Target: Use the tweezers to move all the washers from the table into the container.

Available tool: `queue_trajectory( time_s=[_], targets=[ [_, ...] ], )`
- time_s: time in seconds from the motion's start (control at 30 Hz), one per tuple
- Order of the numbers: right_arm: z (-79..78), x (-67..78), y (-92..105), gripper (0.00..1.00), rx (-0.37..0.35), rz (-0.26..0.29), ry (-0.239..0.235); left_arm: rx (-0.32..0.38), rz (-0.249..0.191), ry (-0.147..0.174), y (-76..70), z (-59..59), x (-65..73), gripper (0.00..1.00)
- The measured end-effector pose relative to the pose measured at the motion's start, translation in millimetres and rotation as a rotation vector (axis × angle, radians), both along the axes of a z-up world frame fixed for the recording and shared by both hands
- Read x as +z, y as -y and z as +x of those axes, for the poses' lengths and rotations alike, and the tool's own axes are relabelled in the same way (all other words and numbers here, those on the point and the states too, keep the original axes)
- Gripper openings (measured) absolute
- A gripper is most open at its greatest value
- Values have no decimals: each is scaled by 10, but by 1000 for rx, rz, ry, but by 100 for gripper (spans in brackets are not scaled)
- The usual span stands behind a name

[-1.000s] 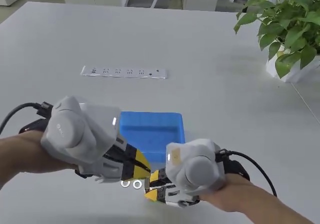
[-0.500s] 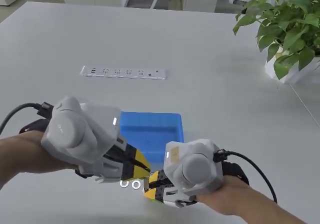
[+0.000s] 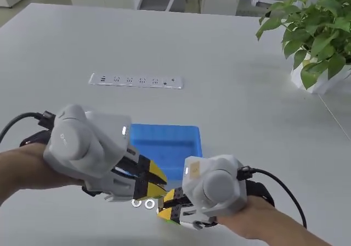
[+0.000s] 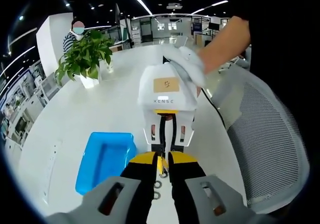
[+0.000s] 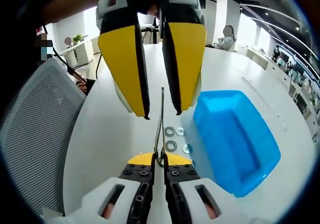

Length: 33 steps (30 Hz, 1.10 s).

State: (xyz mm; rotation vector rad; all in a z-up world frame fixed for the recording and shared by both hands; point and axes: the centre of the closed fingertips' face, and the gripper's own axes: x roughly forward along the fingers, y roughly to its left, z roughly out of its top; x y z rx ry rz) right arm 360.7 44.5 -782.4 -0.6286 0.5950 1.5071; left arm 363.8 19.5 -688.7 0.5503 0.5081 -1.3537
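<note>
Thin metal tweezers [image 5: 161,119] stick out of my right gripper [image 5: 159,160], which is shut on their near end. Their far tip reaches up between the yellow jaws of my left gripper [image 5: 161,113], which stand slightly apart on either side without touching. Several washers [image 5: 170,132] lie on the white table just right of the tweezers, beside the blue container [image 5: 235,139]. In the head view the left gripper [image 3: 156,183] and right gripper [image 3: 166,208] face each other over two visible washers [image 3: 149,203], in front of the blue container [image 3: 164,147], whose bare floor shows.
A white power strip [image 3: 135,80] lies beyond the container. A potted plant [image 3: 318,26] stands at the far right of the table. A mesh chair [image 4: 265,134] sits beside the table's near edge. Cables trail from both grippers.
</note>
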Motion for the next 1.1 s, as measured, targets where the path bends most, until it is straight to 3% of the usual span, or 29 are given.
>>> queue_trajectory(
  time_s=[0.33, 0.53, 0.73, 1.1],
  targets=[
    [-12, 89, 15, 7, 14, -5, 11, 47, -30, -24, -96, -56, 47, 27],
    [-7, 190, 26, 7, 22, 1, 28, 106, -72, -65, -145, -103, 65, 36],
    [8, 317, 34, 7, 25, 11, 34, 152, -100, -54, -207, -118, 70, 47],
    [86, 563, 18, 8, 32, 32, 54, 271, -167, -73, -334, -136, 70, 63]
  ],
)
